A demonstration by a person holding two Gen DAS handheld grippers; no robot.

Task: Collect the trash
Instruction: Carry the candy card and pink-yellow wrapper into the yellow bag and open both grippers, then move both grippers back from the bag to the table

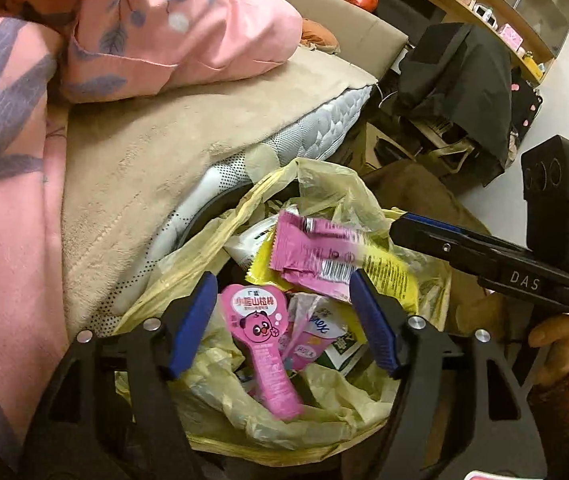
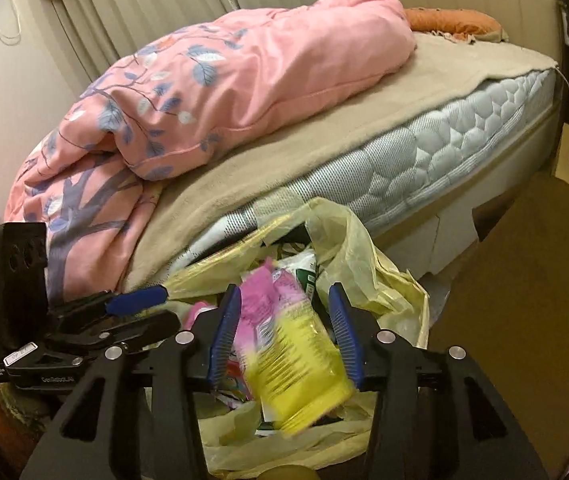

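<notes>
A trash bin lined with a yellow bag stands beside the bed and holds several wrappers. My left gripper is open and empty right above it, over a pink paddle-shaped wrapper. My right gripper is open over the same bag. A pink and yellow wrapper shows blurred between its fingers, not pinched. In the left wrist view that wrapper lies loose above the trash, with the right gripper's fingers beside it.
The bed with a beige sheet and a pink quilt is right behind the bin. A chair draped in dark cloth stands at the right, with brown floor beside the bin.
</notes>
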